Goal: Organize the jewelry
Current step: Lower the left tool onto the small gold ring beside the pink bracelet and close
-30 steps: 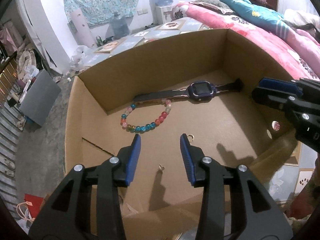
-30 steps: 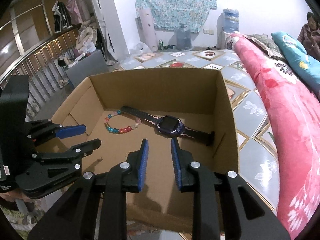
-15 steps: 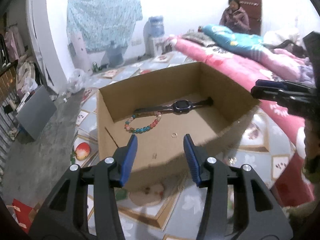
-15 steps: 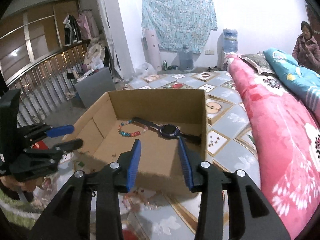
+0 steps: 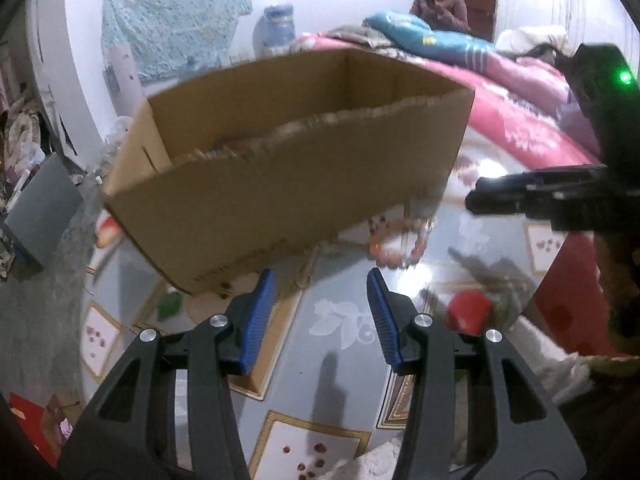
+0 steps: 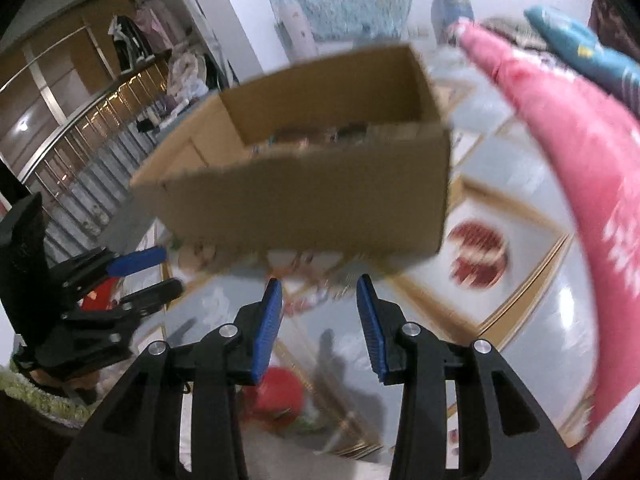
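An open cardboard box stands on the patterned floor mat; it also shows in the right wrist view. Its contents are hidden behind the near wall and blurred. A pink bead bracelet lies on the mat by the box's near right corner. My left gripper is open and empty, low over the mat in front of the box. My right gripper is open and empty, also in front of the box. The left gripper shows at the left of the right wrist view, and the right gripper shows at the right of the left wrist view.
A pink quilt runs along the right side. A red object lies on the mat near the grippers; it also shows in the right wrist view. A metal railing stands at the left. A person sits at the back.
Both grippers pulled back out of the box and dropped low, so the box is now seen from outside its near wall. The watch and colourful bracelet inside are no longer visible.
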Tool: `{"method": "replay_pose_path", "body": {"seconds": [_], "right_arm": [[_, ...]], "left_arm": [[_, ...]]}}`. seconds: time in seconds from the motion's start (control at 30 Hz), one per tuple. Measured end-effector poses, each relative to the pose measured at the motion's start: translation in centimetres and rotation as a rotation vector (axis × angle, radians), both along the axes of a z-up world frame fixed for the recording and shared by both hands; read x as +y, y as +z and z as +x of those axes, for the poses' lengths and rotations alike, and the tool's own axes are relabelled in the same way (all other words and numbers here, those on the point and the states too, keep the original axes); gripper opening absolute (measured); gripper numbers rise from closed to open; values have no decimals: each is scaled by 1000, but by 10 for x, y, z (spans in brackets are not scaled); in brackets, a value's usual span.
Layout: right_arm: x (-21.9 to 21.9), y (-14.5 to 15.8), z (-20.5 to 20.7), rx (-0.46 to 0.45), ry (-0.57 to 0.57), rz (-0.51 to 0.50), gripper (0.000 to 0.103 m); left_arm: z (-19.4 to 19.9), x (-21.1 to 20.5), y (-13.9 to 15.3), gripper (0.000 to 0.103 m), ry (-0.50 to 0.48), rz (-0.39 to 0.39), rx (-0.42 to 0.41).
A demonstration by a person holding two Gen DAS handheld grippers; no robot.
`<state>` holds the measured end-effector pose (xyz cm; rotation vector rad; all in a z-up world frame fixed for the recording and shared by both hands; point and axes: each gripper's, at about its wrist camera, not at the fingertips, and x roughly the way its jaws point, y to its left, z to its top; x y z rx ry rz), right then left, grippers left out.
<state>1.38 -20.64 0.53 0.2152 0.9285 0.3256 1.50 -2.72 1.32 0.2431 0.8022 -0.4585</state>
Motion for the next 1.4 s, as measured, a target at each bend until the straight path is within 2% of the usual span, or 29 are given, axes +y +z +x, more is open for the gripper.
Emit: {"method": "replay_pose_path", "body": {"seconds": [0.2,0.3,0.57,0.7,1.0,1.27,1.4], "right_arm": [[12,-18,2,42,27,11,38],[13,-20,4,45,31,15,38],[19,-23,16,50,43,20,38],[21,-26,21,55,46,25,36],[18,-25,20,39,40,15,36],[9,-18,19,-6,23,-80,36],[6,-23,22,-6,21,-122,27]], "left_arm": [[15,-7,-23,26,5,27,31],[24,-6,-28,21,19,33,39],[38,-6,-41,17,10,50,52],[40,-7,-42,10,-12,40,52],[38,-9,-43,9,-15,28,35],[30,1,-37,9,-6,13,46],[29,2,-35,9,-3,9,45]]}}
